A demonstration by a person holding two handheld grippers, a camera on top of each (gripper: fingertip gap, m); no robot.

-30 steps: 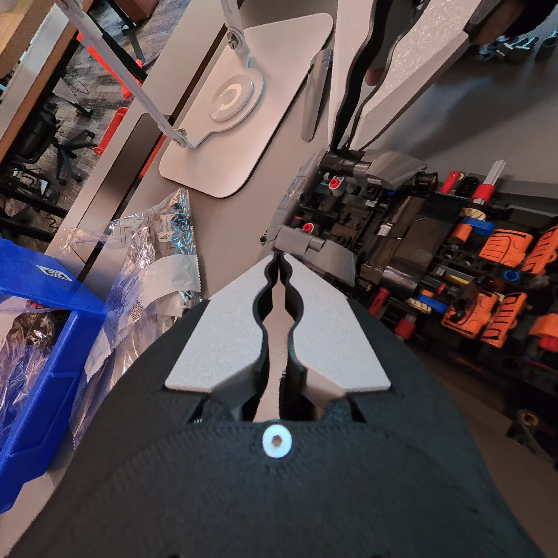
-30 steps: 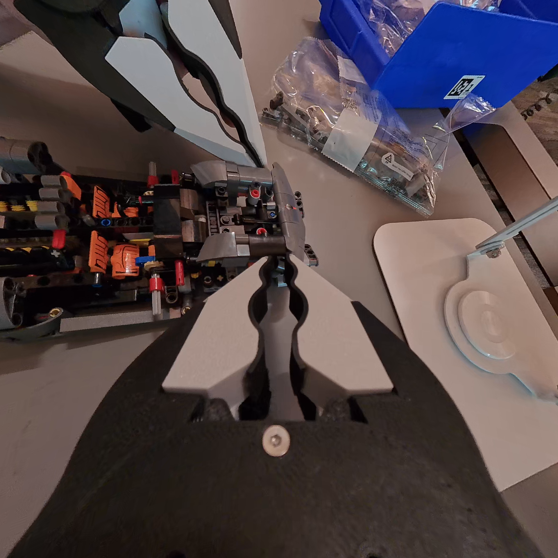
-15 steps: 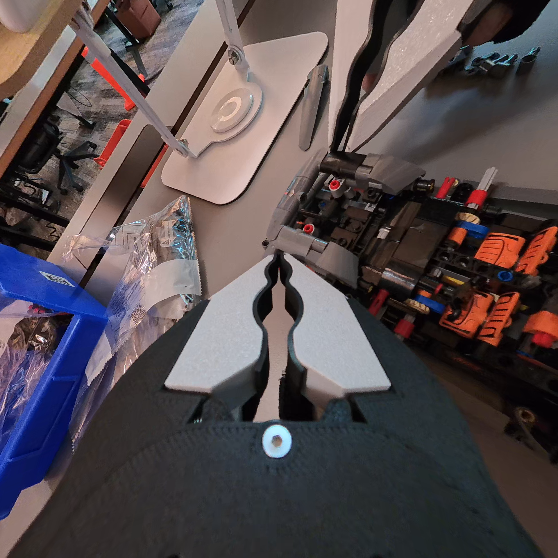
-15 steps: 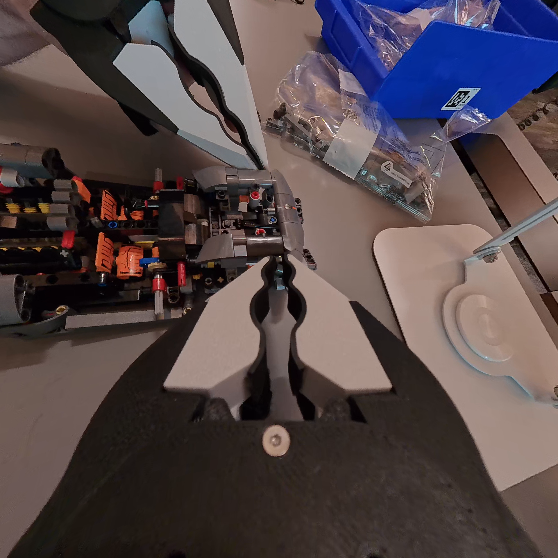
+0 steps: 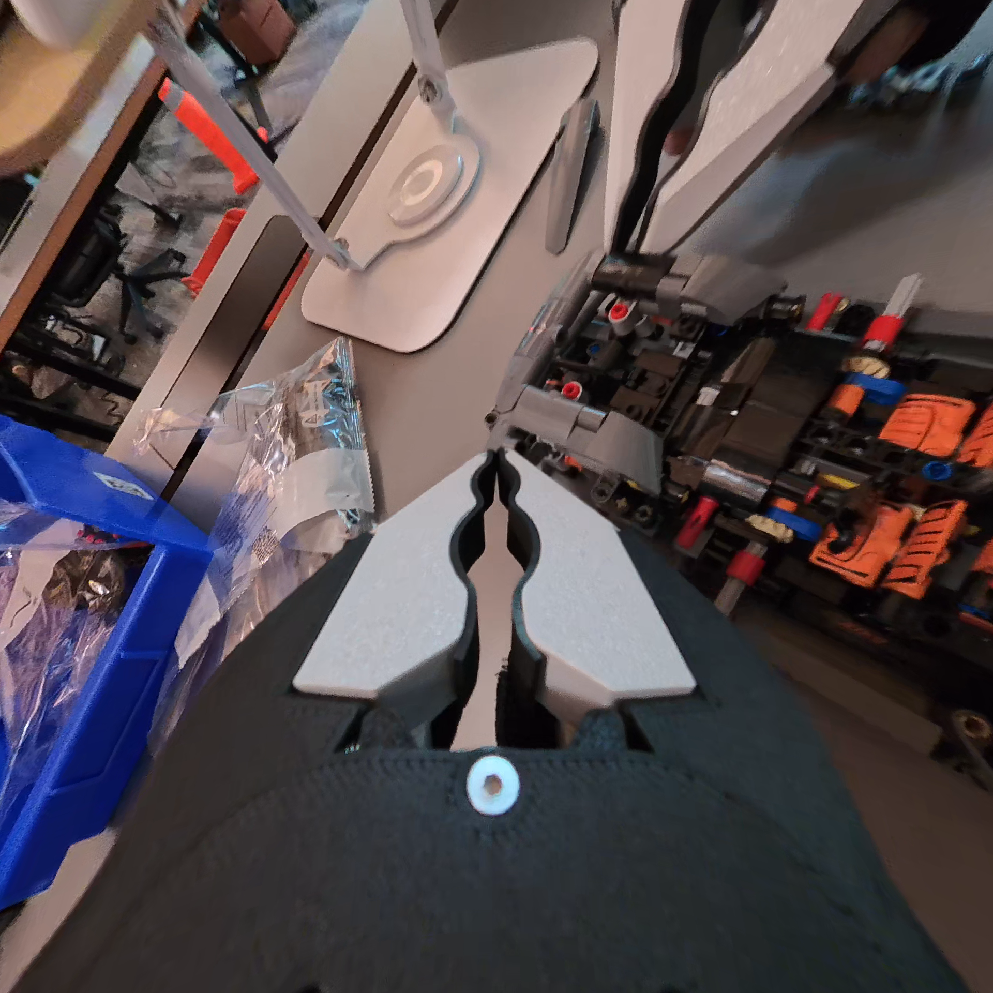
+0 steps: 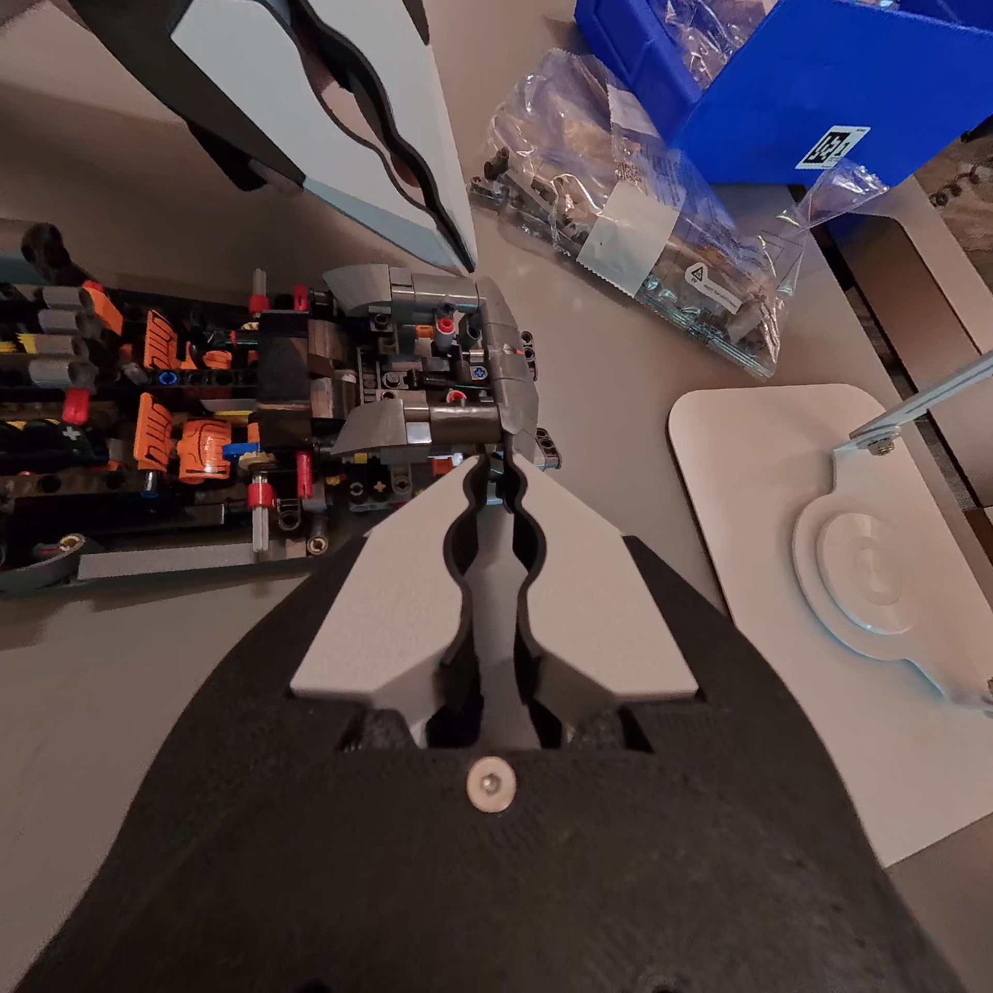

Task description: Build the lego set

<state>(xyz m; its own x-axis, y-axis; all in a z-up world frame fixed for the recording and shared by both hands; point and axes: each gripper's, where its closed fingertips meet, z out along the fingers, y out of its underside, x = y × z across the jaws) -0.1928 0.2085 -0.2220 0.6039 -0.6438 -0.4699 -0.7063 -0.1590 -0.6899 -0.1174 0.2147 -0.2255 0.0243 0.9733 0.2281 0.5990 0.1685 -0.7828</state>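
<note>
While the brick-built model [image 6: 322, 408] is lying flat on the table [image 6: 602, 408], its long axis is running left to right in the right wrist view, grey nose pointing right. One blue bin [image 5: 80, 618], one clear parts bag [image 5: 290, 446] and one white stand base [image 5: 430, 215] are sitting alongside. The left tool [image 5: 495, 455], fully closed on nothing, is angling down at one nose corner; the right tool [image 6: 497, 462] is reaching the opposite corner, nearly closed, though its grip cannot be told.
</note>
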